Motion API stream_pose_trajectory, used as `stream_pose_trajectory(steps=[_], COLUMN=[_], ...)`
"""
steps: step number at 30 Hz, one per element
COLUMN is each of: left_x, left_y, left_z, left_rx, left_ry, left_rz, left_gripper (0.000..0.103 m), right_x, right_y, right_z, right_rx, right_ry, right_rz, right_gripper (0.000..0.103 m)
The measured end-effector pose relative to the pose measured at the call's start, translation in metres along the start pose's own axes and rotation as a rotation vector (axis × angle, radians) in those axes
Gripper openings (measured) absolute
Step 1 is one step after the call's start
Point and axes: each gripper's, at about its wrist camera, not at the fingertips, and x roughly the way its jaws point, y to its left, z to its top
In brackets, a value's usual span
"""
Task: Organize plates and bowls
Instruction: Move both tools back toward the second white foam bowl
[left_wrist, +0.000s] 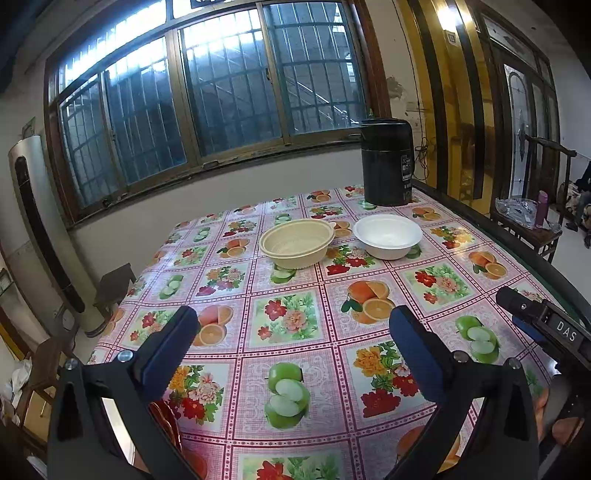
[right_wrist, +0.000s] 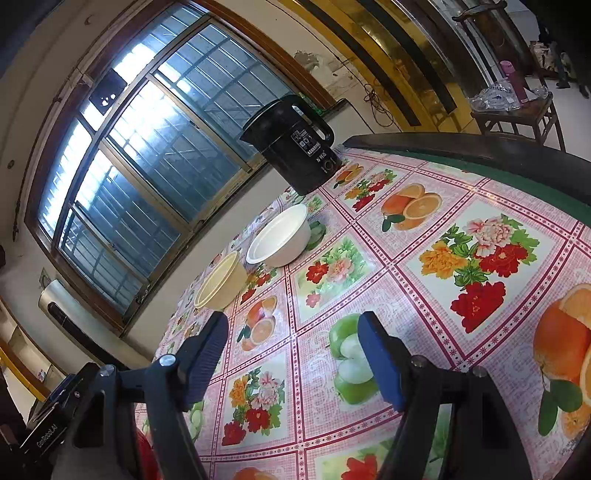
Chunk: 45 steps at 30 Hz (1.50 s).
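A beige bowl (left_wrist: 296, 242) and a white bowl (left_wrist: 388, 235) stand side by side, upright, on the far half of the table with the fruit-and-flower cloth (left_wrist: 295, 321). They also show in the right wrist view, the beige bowl (right_wrist: 221, 281) and the white bowl (right_wrist: 280, 235). My left gripper (left_wrist: 293, 338) is open and empty above the near half of the table. My right gripper (right_wrist: 293, 349) is open and empty, tilted, also well short of the bowls. An orange-red rim (left_wrist: 168, 421) shows under my left finger; what it is I cannot tell.
A black electric kettle (left_wrist: 388, 162) stands at the far right corner of the table, behind the white bowl. The table's dark right edge (left_wrist: 517, 240) runs close by. A wooden chair (left_wrist: 532, 221) with a bag and a bottle stands to the right.
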Motion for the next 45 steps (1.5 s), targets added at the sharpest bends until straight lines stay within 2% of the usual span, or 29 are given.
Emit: stream_pose_trajectory(steps=[45], left_x=[0.047], left_y=[0.011], left_z=[-0.016], left_rx=[-0.065], left_ry=[0.119], left_rz=[-0.098], left_gripper=[0.103], right_x=[0.012], right_y=[-0.001], right_z=[-0.003], right_rx=[-0.005], right_ry=[0.057], right_rz=[-0.033], right_gripper=[0.075])
